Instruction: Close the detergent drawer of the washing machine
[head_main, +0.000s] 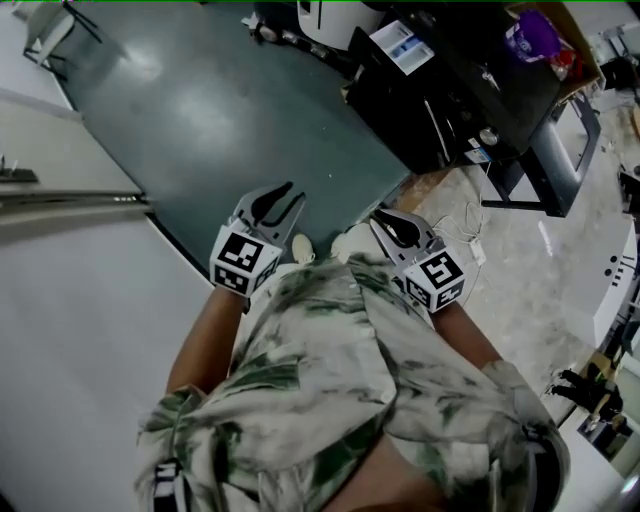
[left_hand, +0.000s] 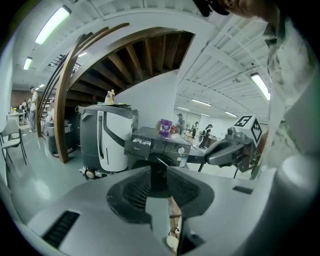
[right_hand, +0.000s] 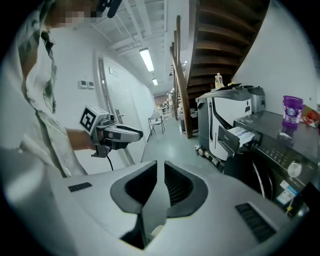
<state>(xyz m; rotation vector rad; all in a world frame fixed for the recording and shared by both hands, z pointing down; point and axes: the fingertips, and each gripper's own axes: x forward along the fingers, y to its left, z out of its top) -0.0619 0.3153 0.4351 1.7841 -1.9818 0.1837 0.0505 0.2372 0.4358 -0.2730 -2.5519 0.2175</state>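
Detergent drawer juts open from the washing machine, well ahead; left gripper and right gripper hang by the chest, fingers part open, empty, so closing is not yet begun

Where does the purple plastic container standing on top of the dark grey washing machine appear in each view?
Head view: purple plastic container near the top right corner.
Left gripper view: container at the centre, in the background.
Right gripper view: container at the right edge, above mid-height.
Shared landmark: the dark grey washing machine beneath it.
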